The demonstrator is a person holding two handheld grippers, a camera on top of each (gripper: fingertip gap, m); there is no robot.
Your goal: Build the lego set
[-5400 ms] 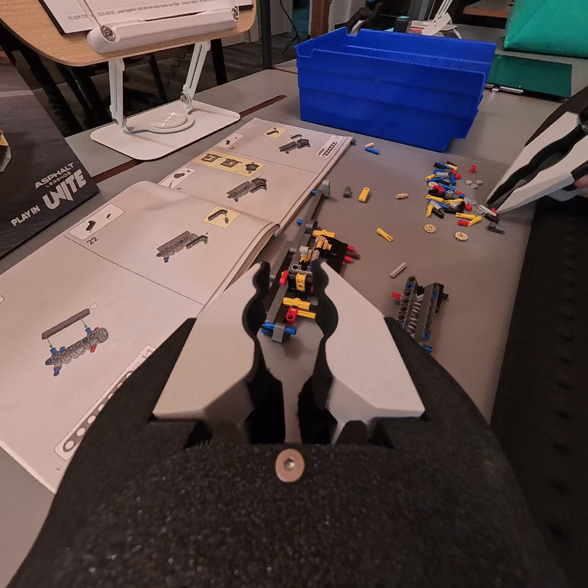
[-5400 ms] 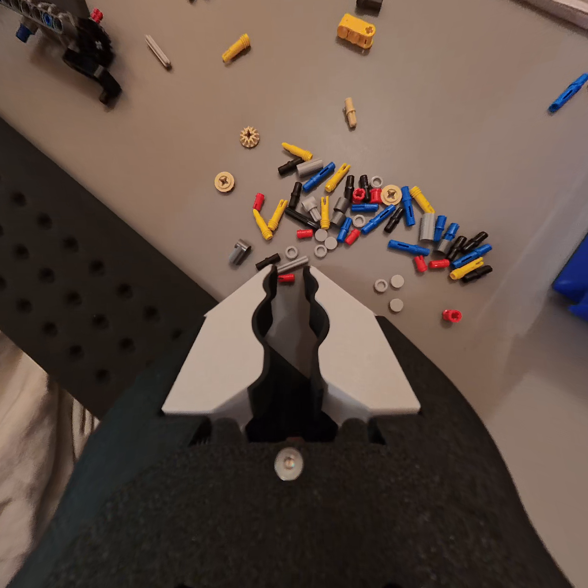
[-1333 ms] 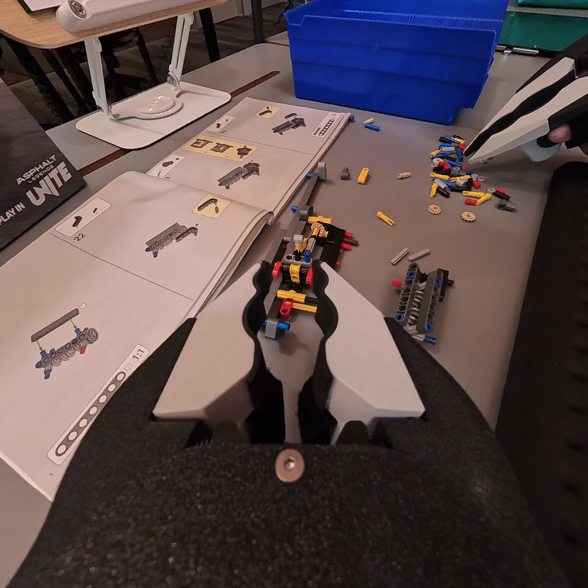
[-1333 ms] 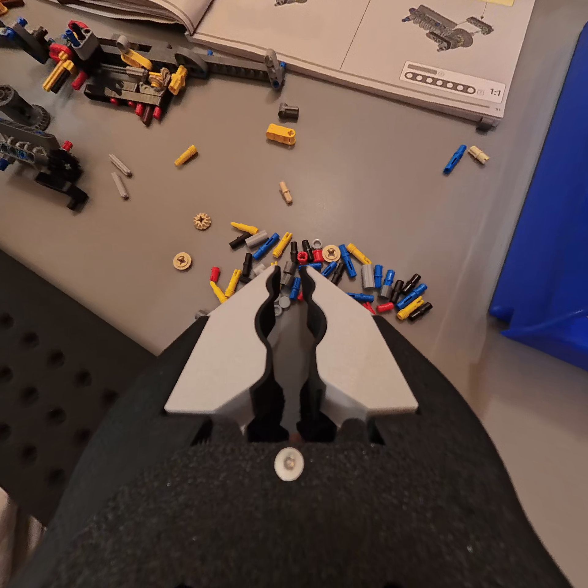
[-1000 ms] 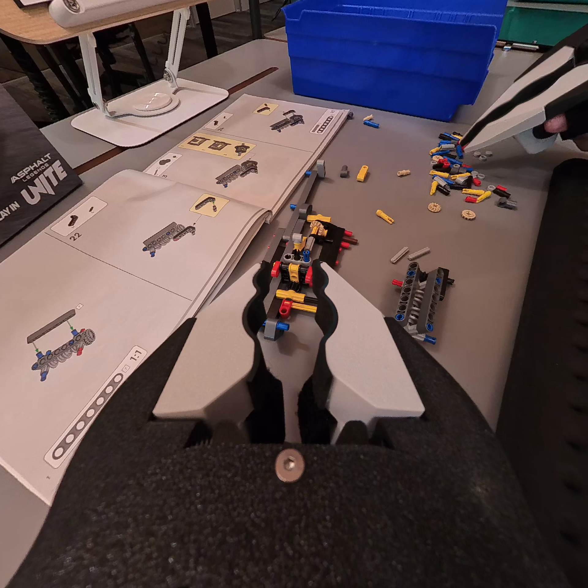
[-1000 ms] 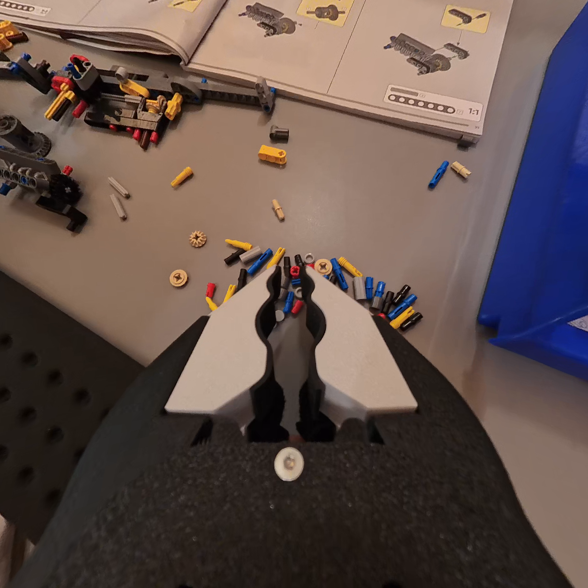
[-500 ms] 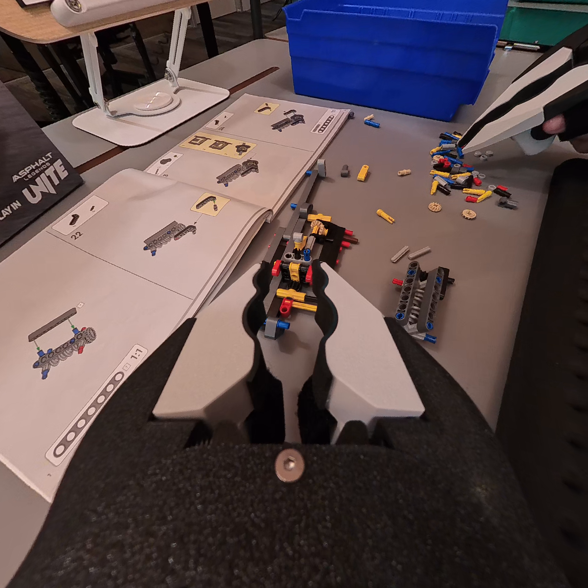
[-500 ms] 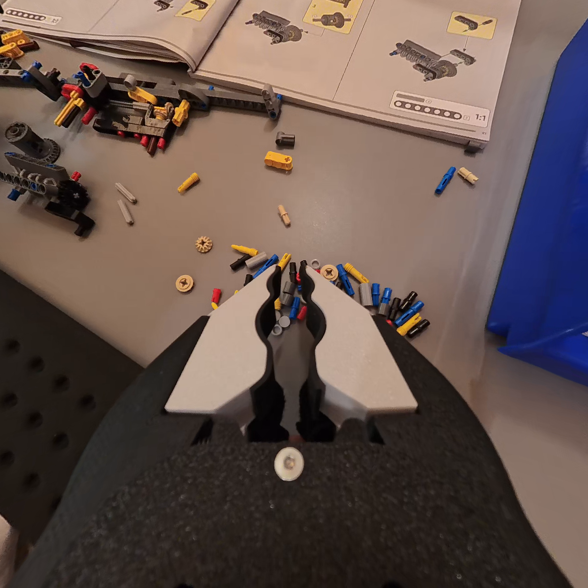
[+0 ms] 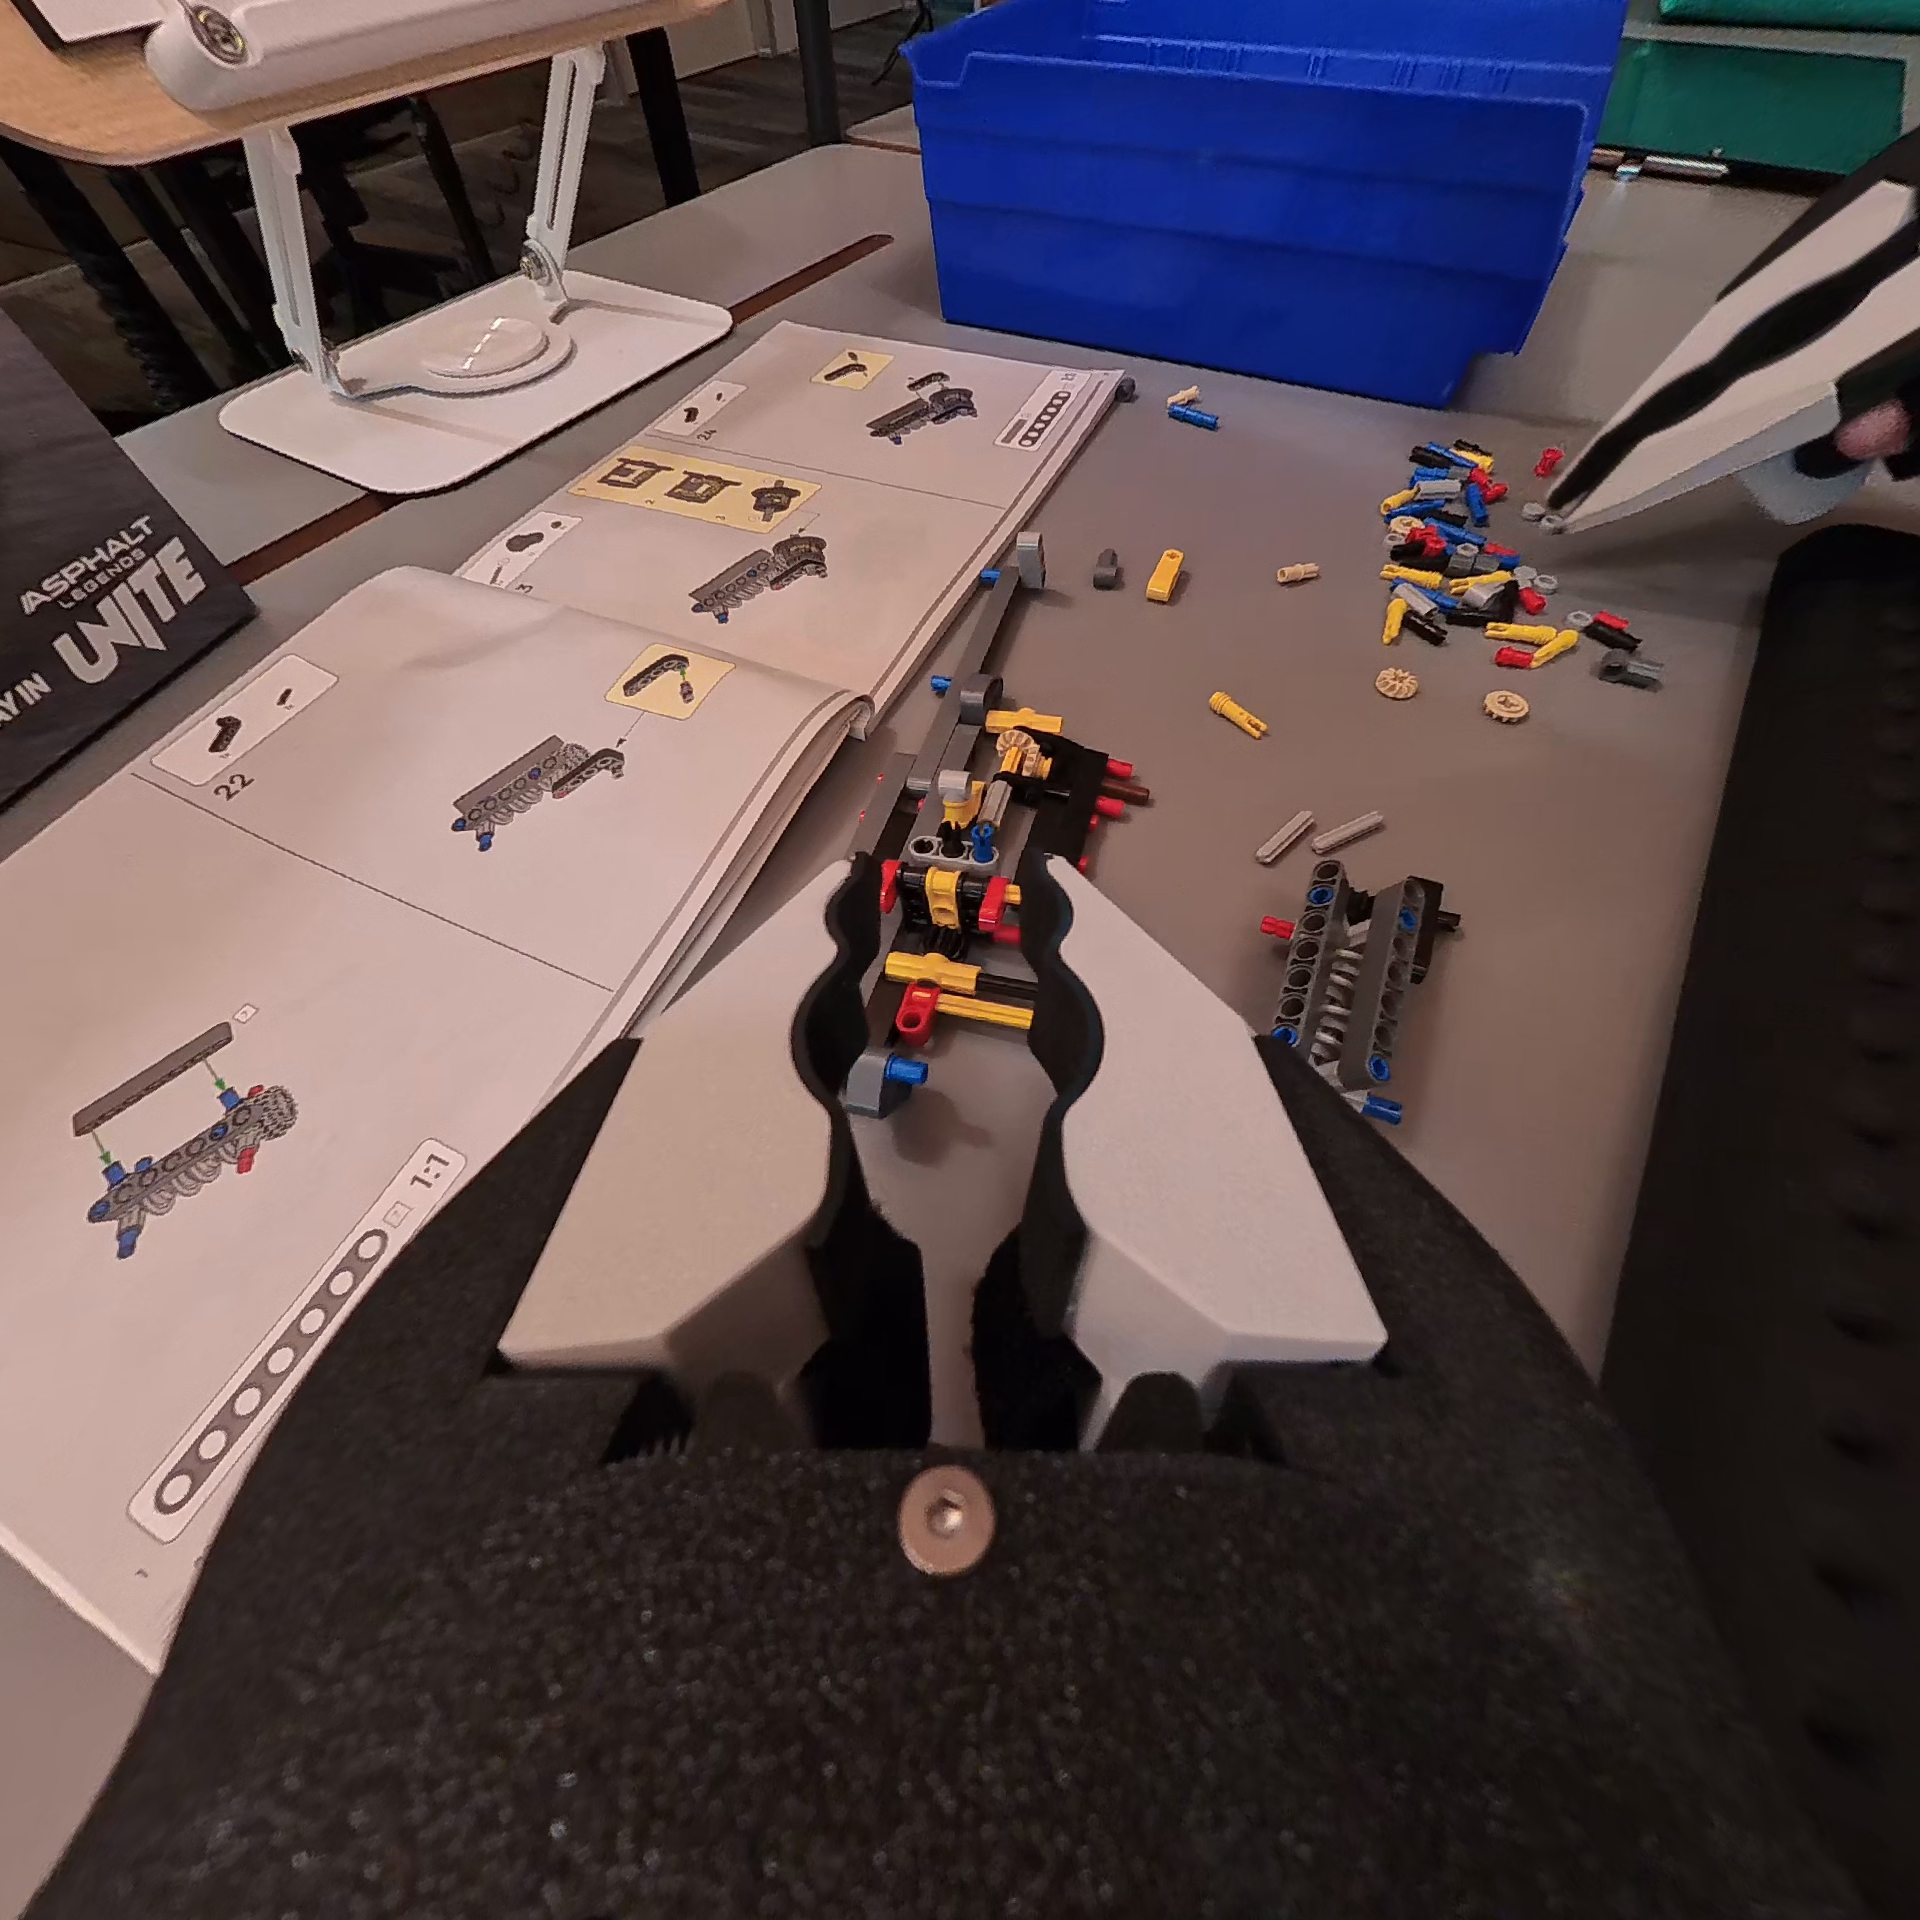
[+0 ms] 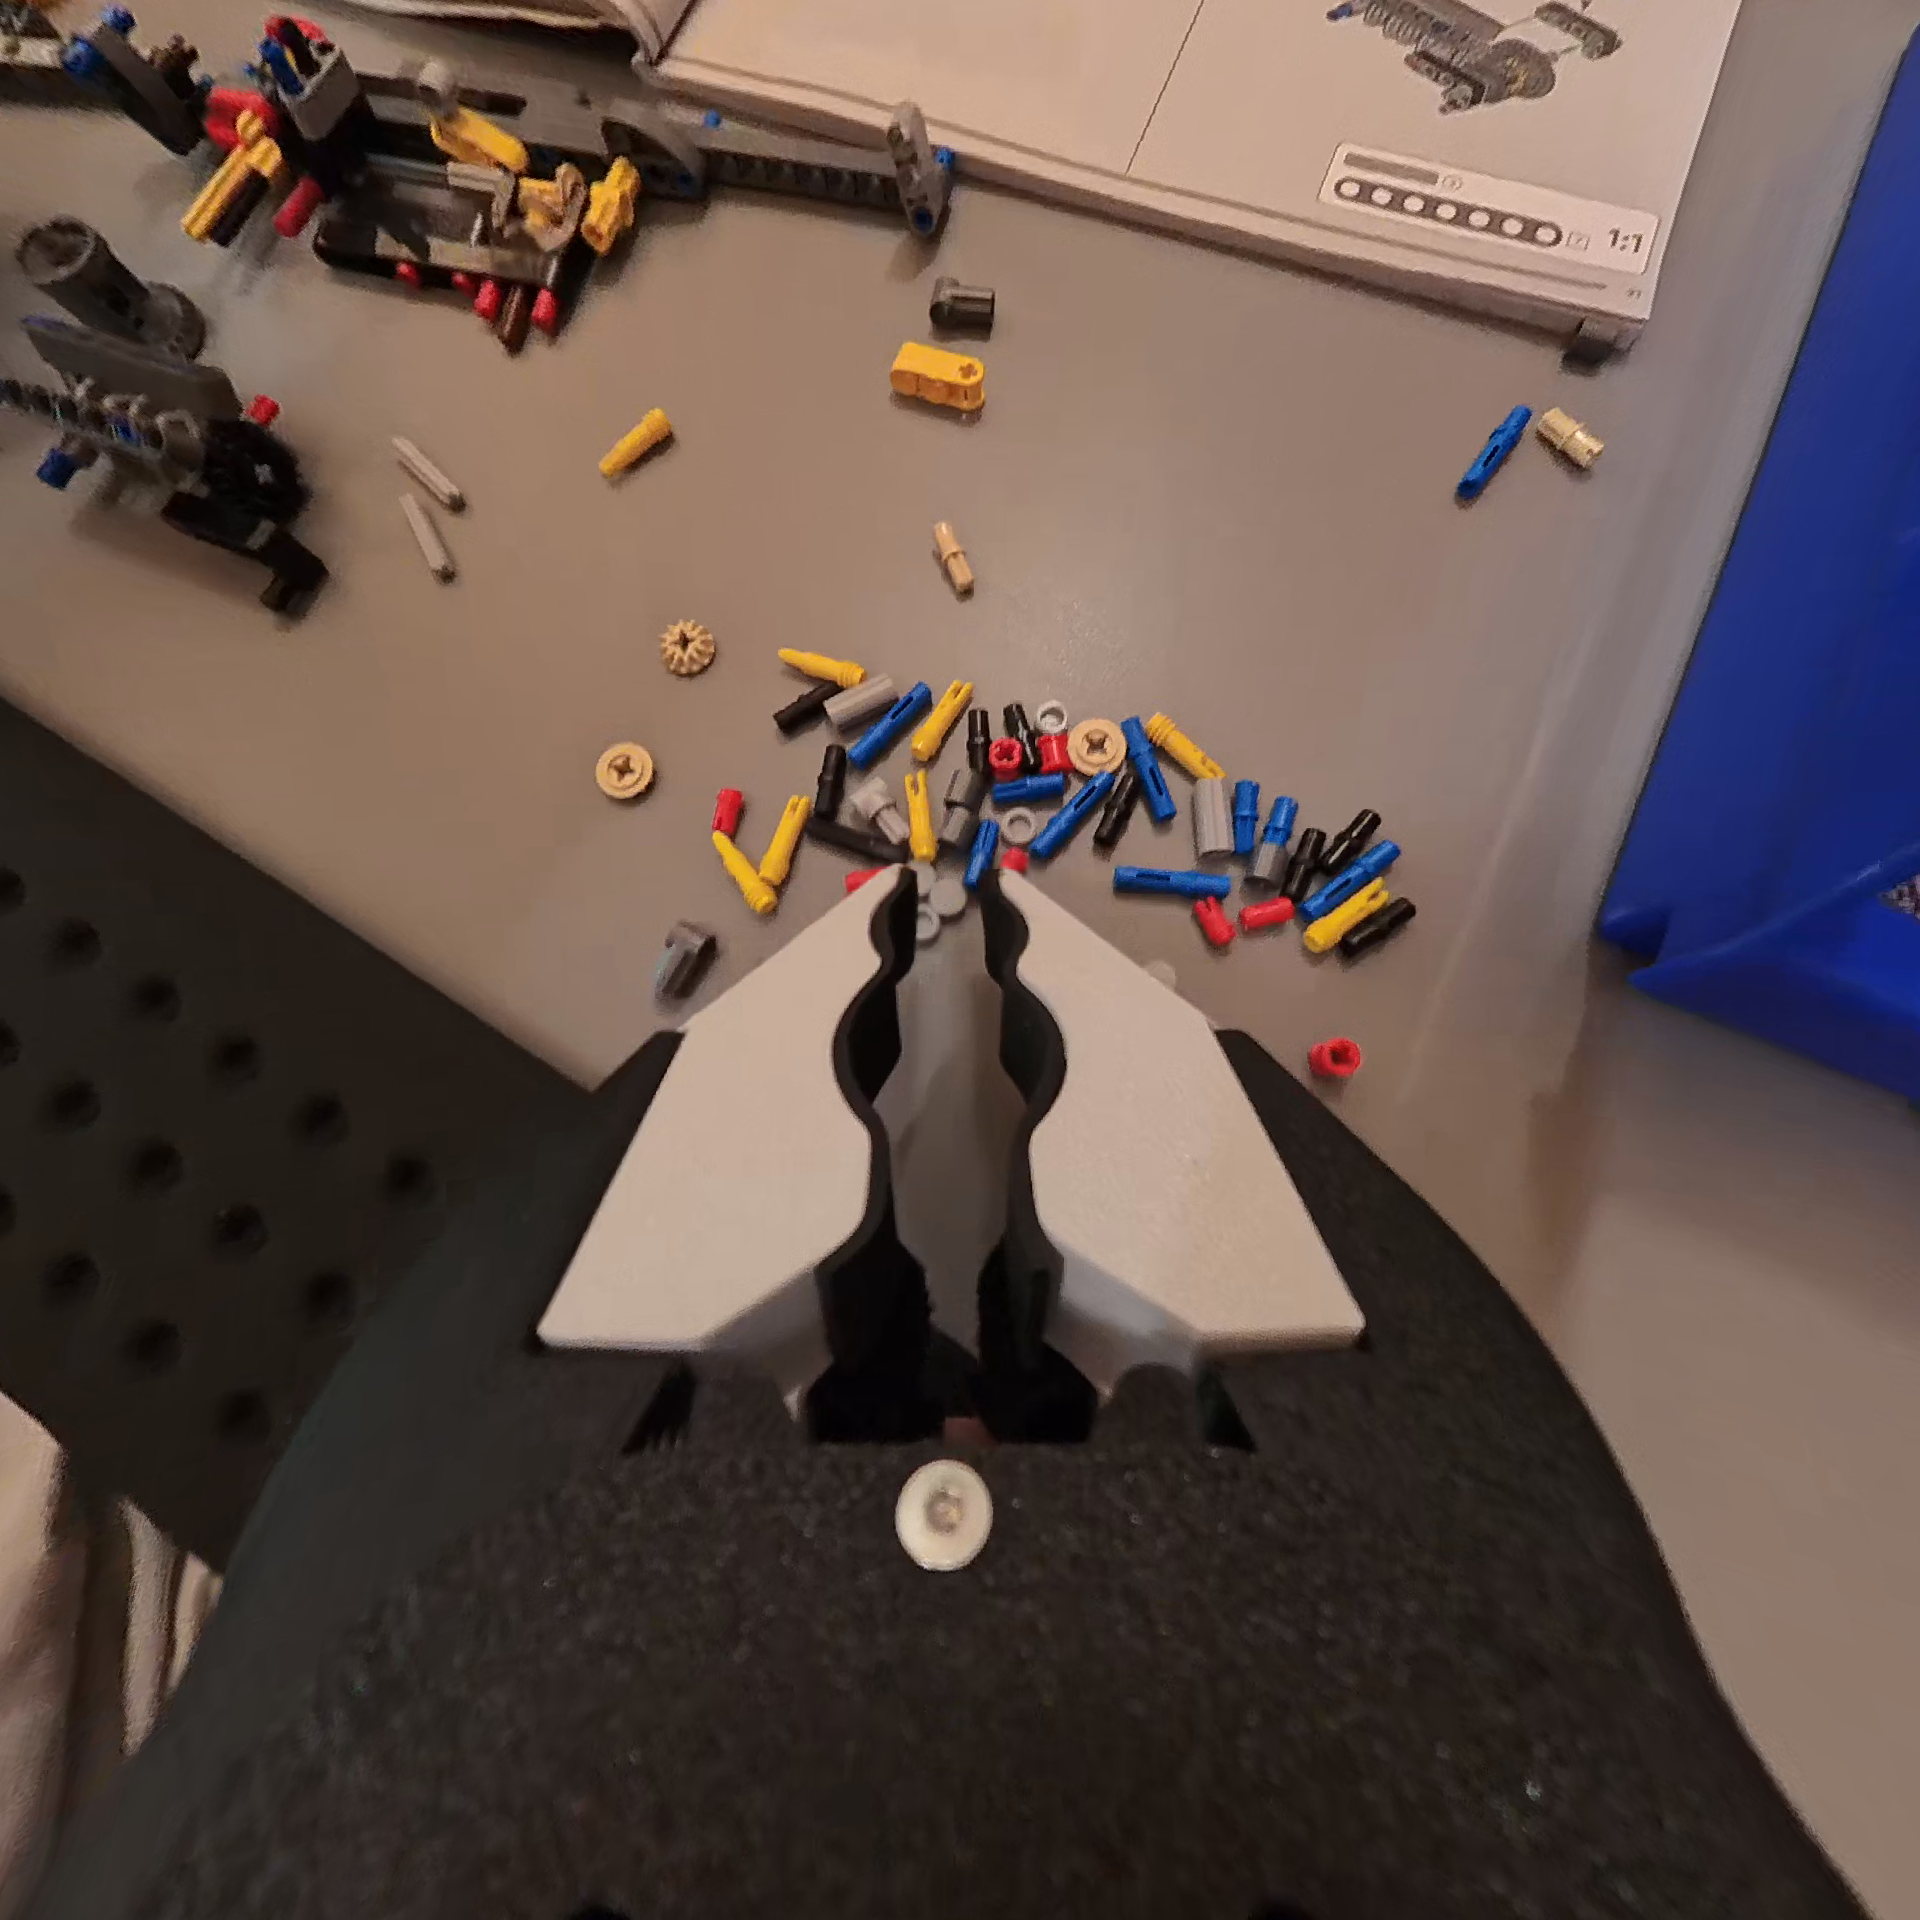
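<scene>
A long grey Lego assembly (image 9: 951,894) with yellow, red and blue parts lies on the grey table beside the booklet. My left gripper (image 9: 951,878) is shut on its near end, and the red pins touch the pads. The assembly also shows in the right wrist view (image 10: 436,187). A small grey sub-assembly (image 9: 1351,977) lies to its right. My right gripper (image 10: 948,883) is low over the near edge of a pile of loose pins (image 10: 1039,800). Its jaws are narrowly open around small grey round pieces (image 10: 940,899). It also shows in the left wrist view (image 9: 1558,514).
An open instruction booklet (image 9: 468,727) lies on the left. Stacked blue bins (image 9: 1247,187) stand at the back. A white stand (image 9: 468,384) is at the far left. A black perforated foam mat (image 10: 156,1091) borders the table's near right side. Loose pins and gears are scattered between.
My right gripper has dropped lower and drawn back to the near edge of the pin pile, its jaws a little narrower. My left gripper and the assembly have barely moved.
</scene>
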